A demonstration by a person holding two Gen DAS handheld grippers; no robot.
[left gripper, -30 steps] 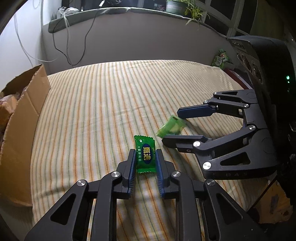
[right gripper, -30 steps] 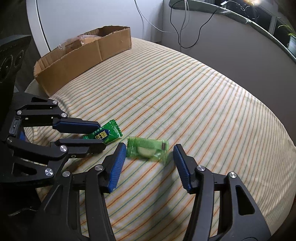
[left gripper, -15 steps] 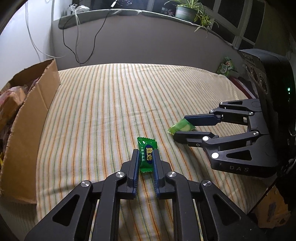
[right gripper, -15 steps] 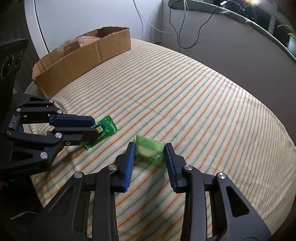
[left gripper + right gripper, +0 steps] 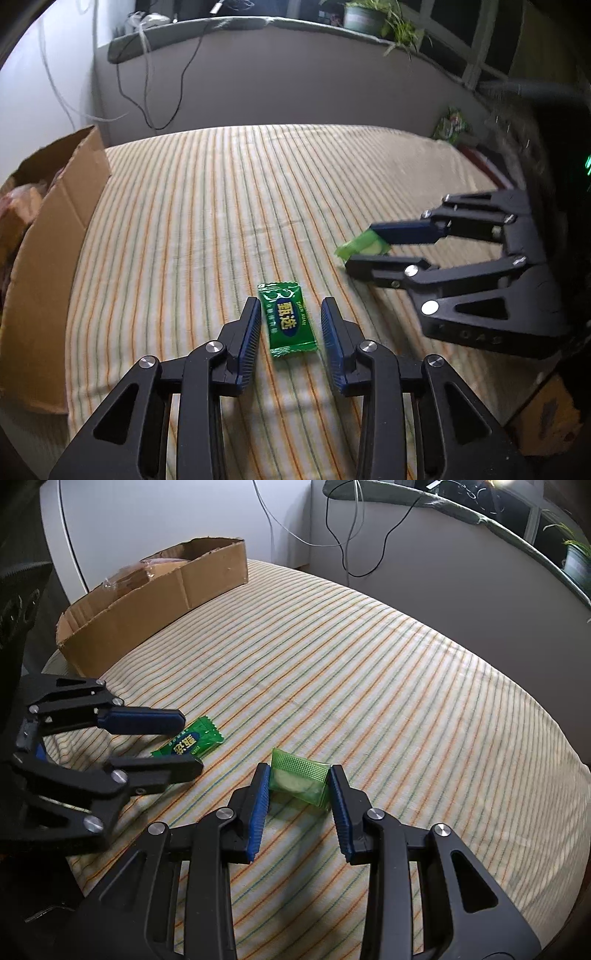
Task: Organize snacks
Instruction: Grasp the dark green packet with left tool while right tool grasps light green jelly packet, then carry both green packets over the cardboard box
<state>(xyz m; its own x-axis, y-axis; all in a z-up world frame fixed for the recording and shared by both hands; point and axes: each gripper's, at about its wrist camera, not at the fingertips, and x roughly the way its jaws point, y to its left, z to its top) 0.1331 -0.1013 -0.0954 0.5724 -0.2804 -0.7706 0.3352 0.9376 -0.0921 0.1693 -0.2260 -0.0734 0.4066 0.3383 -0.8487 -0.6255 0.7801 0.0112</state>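
Pinching the pale green packet (image 5: 301, 781) in the right gripper (image 5: 297, 794) for boxing, we spread the left gripper (image 5: 290, 325), its jaws just opening, off the dark green candy (image 5: 290, 319) at 12 o'clock.

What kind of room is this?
Probably a home room, not a lab: a surface under a striped cloth, a potted plant on a window ledge, and a cardboard box of packaged food.

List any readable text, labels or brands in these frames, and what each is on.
"ZHEN XUAN", small Latin print beside two large yellow Chinese characters on a blue oval: dark green candy wrapper.
Small white print along that wrapper's left edge: too small to read.
Faint embossed lettering on the right gripper body: too blurred to read.
Pale green snack pack: no text visible.
Cardboard box: no print visible.
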